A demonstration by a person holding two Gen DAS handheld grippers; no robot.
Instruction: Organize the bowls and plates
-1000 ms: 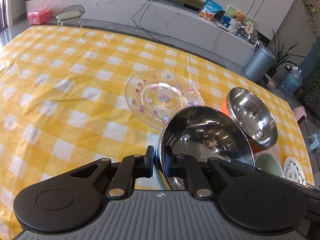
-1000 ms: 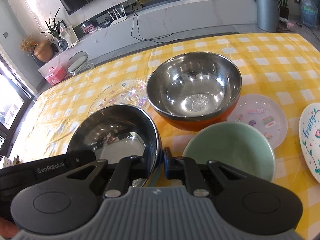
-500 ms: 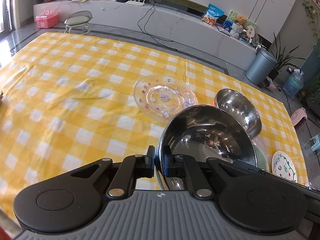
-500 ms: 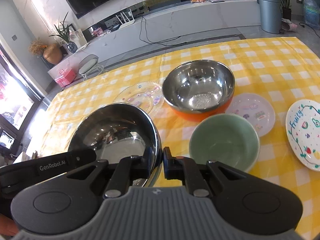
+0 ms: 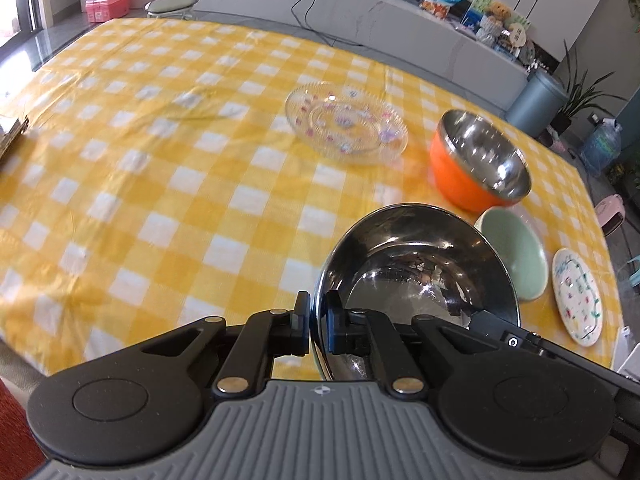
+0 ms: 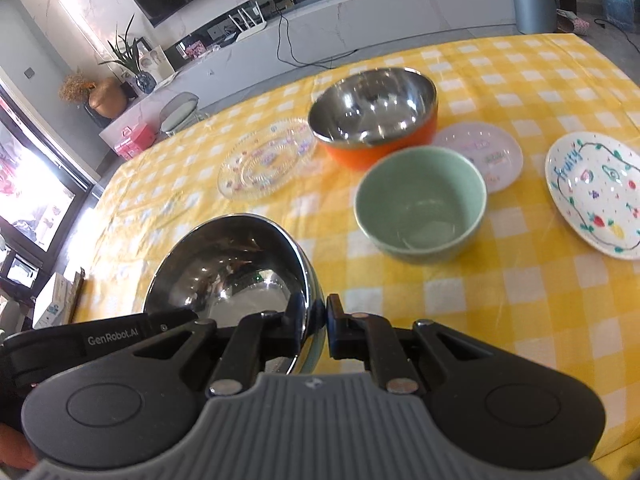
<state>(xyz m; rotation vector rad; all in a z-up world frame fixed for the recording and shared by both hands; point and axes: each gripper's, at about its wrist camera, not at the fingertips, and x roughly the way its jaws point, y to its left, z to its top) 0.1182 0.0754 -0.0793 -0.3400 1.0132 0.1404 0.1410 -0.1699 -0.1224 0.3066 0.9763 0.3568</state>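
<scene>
Grippers left (image 5: 318, 322) and right (image 6: 325, 322) each pinched the steel bowl (image 5: 416, 276) by opposite rims, near the green bowl (image 6: 420, 204).

Steel bowl (image 5: 416, 276) low centre-right of left view – shiny, tilted, rim pinched both sides, off the cloth. Orange-sided steel bowl (image 6: 374, 116) upright, upper centre of right view. Green bowl (image 6: 420, 204) just in front, empty. Clear glass plate (image 6: 266, 158) to its left – two white plates (image 6: 480, 154) (image 6: 596, 192) at right, flat.
</scene>
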